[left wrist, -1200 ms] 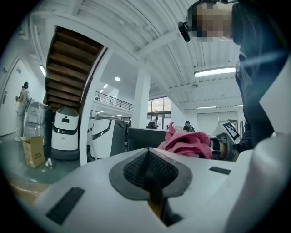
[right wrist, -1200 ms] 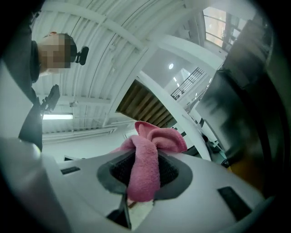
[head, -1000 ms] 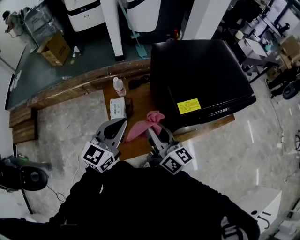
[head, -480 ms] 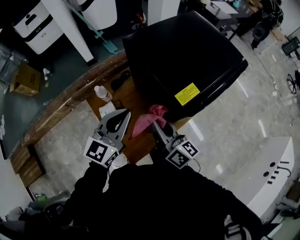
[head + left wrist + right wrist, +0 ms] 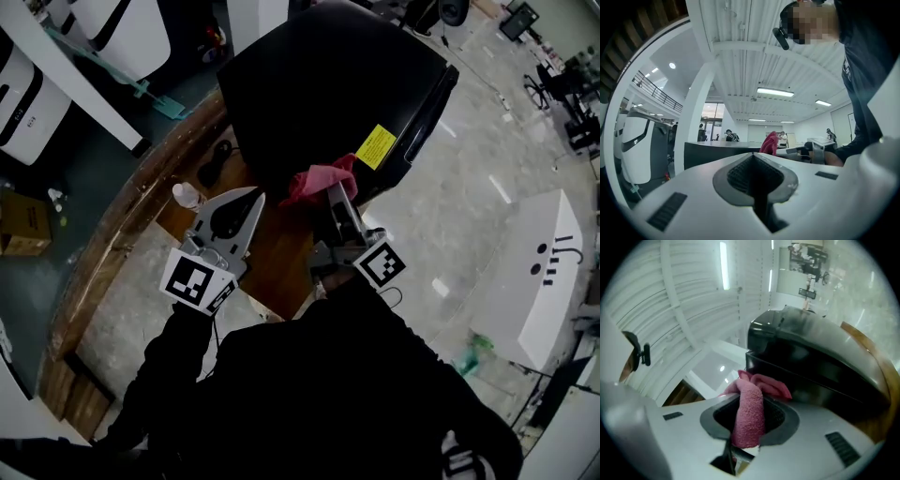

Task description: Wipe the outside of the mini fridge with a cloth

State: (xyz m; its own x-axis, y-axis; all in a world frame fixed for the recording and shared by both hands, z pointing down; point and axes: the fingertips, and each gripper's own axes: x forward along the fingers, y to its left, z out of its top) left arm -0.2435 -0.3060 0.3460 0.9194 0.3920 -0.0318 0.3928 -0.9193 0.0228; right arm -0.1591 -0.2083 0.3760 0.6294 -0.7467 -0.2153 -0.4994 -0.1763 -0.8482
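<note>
Left of centre, your left gripper (image 5: 251, 201) hung over the wooden bench (image 5: 277, 251), its jaws pressed together with nothing between them. Just right of it, your right gripper (image 5: 335, 190) had its jaws clamped on the pink cloth (image 5: 317, 180). The cloth sat at the near edge of the black fridge (image 5: 319, 84) in the upper centre; whether they touched was unclear.

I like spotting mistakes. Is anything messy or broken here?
Nothing stands out. The black mini fridge looks whole, and the pink cloth sits clamped in the right gripper close to it.
</note>
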